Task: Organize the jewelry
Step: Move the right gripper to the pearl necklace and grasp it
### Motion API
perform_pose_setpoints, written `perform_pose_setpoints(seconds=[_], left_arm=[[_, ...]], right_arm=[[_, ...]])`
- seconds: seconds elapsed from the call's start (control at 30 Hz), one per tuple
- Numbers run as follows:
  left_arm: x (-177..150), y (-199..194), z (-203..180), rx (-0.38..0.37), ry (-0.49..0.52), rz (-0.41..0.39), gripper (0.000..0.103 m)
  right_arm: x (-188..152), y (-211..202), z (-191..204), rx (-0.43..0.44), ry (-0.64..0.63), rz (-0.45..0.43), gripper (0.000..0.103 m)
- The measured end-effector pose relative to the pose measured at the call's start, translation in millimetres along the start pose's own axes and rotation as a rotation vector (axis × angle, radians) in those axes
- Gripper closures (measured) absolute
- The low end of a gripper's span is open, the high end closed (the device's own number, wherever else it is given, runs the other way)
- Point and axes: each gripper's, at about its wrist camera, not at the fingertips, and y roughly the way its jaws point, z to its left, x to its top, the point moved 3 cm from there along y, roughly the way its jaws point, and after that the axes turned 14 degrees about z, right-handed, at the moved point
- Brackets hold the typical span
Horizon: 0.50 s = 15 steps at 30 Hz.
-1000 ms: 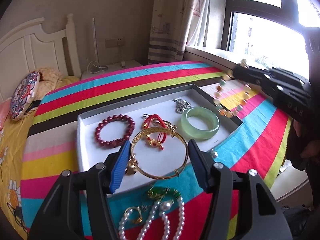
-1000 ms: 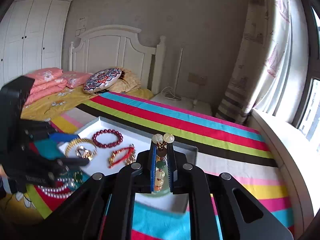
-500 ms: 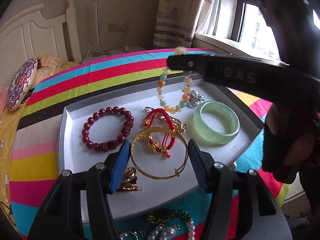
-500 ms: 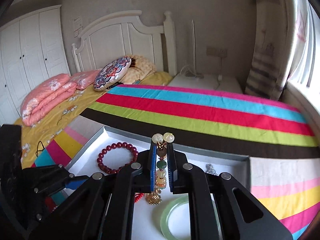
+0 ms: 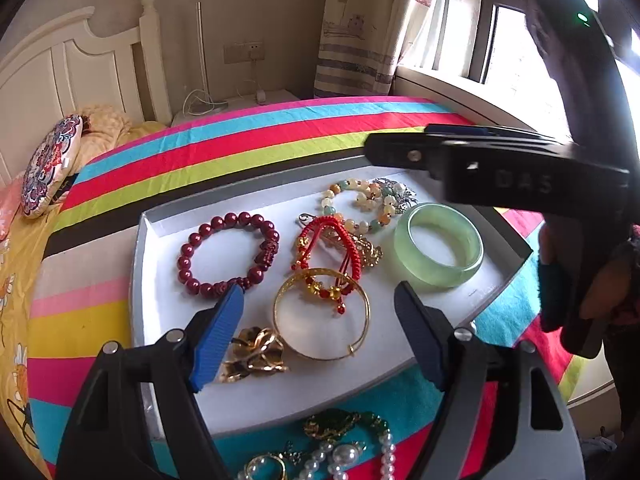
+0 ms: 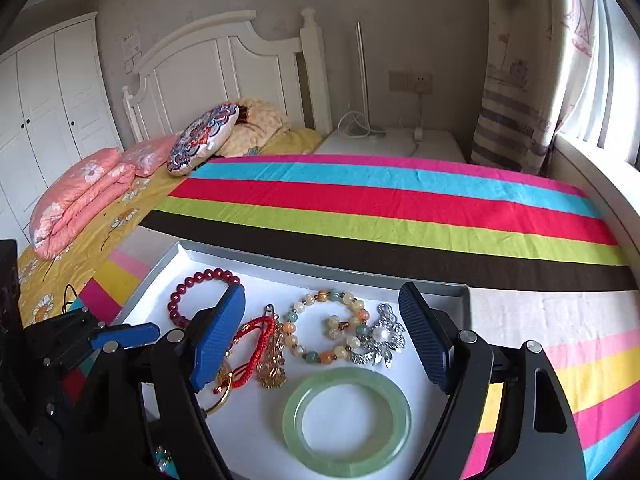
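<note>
A white tray [image 5: 168,304] lies on the striped cloth. In it are a dark red bead bracelet [image 5: 228,254], a red cord bracelet [image 5: 328,248], a gold bangle [image 5: 322,316], a gold flower brooch [image 5: 252,354], a green jade bangle [image 5: 438,244] and a pastel bead bracelet [image 5: 358,204], which also shows in the right wrist view [image 6: 326,326] beside a silver brooch [image 6: 380,336]. My left gripper [image 5: 320,336] is open and empty above the tray's near side. My right gripper [image 6: 322,336] is open and empty just above the pastel bracelet.
A pearl necklace [image 5: 352,456], a green and gold piece [image 5: 340,422] and a gold ring [image 5: 266,468] lie on the cloth in front of the tray. A bed with pillows [image 6: 80,196] is at the left, a window sill [image 5: 460,96] at the right.
My right gripper came over the tray, lowered, and opened. The pastel bead bracelet left its fingers and now lies in the tray by the silver brooch. The left gripper stayed open.
</note>
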Motion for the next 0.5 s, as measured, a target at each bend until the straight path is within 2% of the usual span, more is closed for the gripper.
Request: perform_pose_setpoints(seconds=[0.07,0.27,0.43,0.5], left_arm=[[-4,-8,2,-0.005,0.001,-0.004,0.023],[-25,-48,24,0.049,-0.084,-0.098,0.004],[-51,-72,54,0.161,-0.162,-0.167,0.002],[-60,-78,65,0.17,-0.193,-0.191,0.002]], right_arm=[[-7,-11,-1,-0.001,-0.003,-0.019,0.026],[-39,-38,-13,0.012,0.014,-0.05,0.026],[-70,-53,-24,0.0,0.041,-0.062,0.026],[-82,-59,-28,0.013,0.063,-0.064,0.026]])
